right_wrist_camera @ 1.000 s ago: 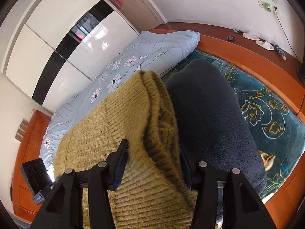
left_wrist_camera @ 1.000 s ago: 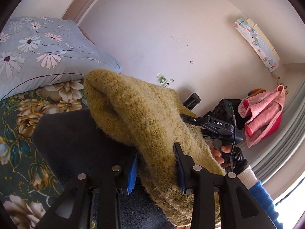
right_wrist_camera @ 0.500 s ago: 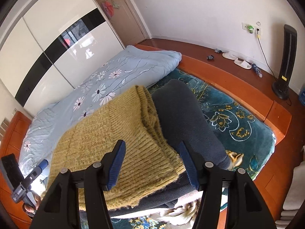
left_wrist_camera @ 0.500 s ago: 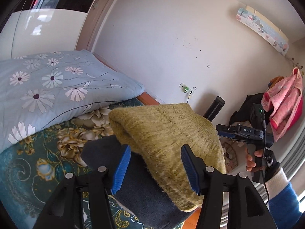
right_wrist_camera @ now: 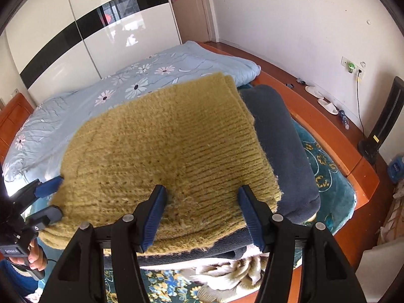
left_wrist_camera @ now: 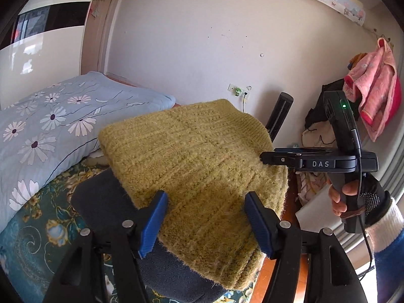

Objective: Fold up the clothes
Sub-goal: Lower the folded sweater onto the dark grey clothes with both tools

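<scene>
A folded mustard-yellow knit sweater lies flat on top of a folded dark navy fleece garment on the bed; both also show in the right wrist view, the sweater over the navy garment. My left gripper is open, its blue pads apart just off the sweater's near edge, holding nothing. My right gripper is open at the sweater's other edge, empty. The right gripper also shows in the left wrist view, and the left gripper in the right wrist view.
A light blue floral quilt lies folded on the bed behind the stack. The teal floral bedspread and orange wooden bed frame surround it. A black tower heater stands by the wall. Pink clothing hangs at right.
Both grippers have opened, let go of the yellow sweater and drawn back. The sweater now lies flat on the navy garment instead of being held up and bunched.
</scene>
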